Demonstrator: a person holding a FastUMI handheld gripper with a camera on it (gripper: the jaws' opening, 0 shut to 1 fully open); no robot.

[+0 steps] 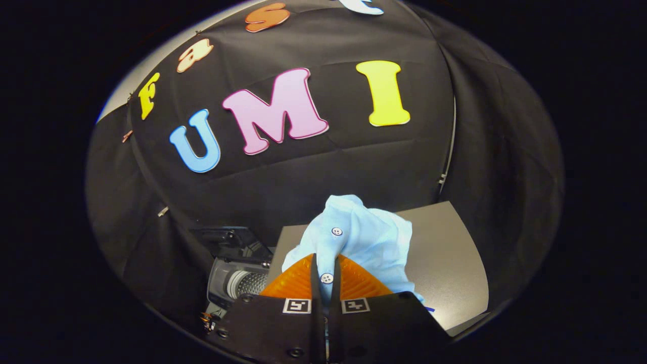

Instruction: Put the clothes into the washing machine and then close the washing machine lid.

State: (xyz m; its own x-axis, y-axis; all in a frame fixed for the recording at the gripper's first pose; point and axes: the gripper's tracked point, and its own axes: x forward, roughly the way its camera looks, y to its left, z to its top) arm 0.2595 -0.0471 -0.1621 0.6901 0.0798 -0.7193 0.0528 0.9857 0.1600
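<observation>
While pinched between the jaws, a light-blue shirt [366, 235] bunches ahead.

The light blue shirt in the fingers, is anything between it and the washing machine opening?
Nothing visible blocks it. The gripper is shut on the light blue shirt, held up over the grey table. The washing machine sits beside the fingers, lid raised, drum open.

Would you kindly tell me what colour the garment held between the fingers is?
Light blue, with small white buttons; the garment shows clearly in the gripper view.
</observation>
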